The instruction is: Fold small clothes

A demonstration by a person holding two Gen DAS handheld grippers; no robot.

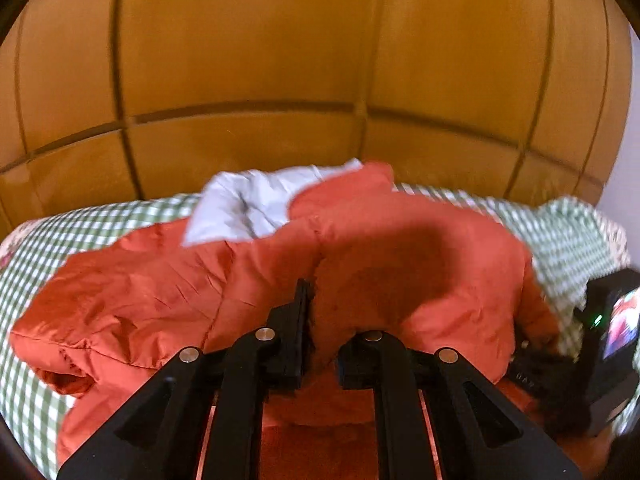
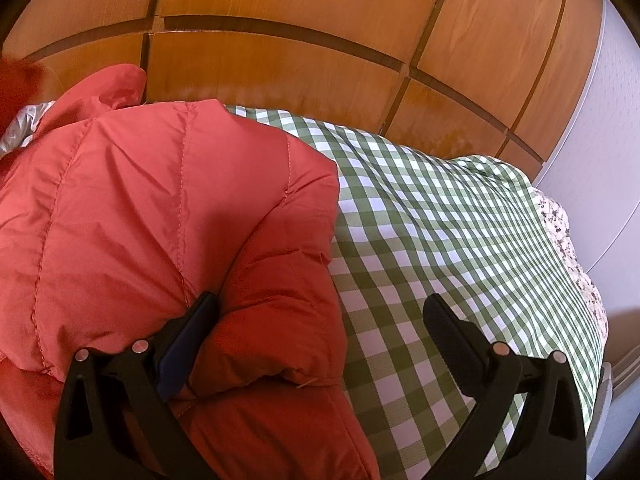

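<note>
A red quilted puffer jacket (image 1: 168, 280) with a pale grey lining (image 1: 248, 204) lies on a green-and-white checked bed cover (image 1: 36, 392). My left gripper (image 1: 324, 312) is shut on a fold of the jacket, which bulges up over its right finger. In the right wrist view the jacket (image 2: 132, 208) fills the left half, with a rolled sleeve (image 2: 280, 300) lying between the fingers. My right gripper (image 2: 320, 312) is open wide: its left finger (image 2: 192, 328) presses against the jacket, its right finger (image 2: 452, 328) hovers over the checked cover (image 2: 440, 216).
A wooden panelled headboard (image 1: 280, 60) rises behind the bed. The right gripper's body with its lit screen (image 1: 616, 328) shows at the right edge of the left wrist view. A white wall (image 2: 600, 128) and the bed's floral edge (image 2: 560, 232) lie to the right.
</note>
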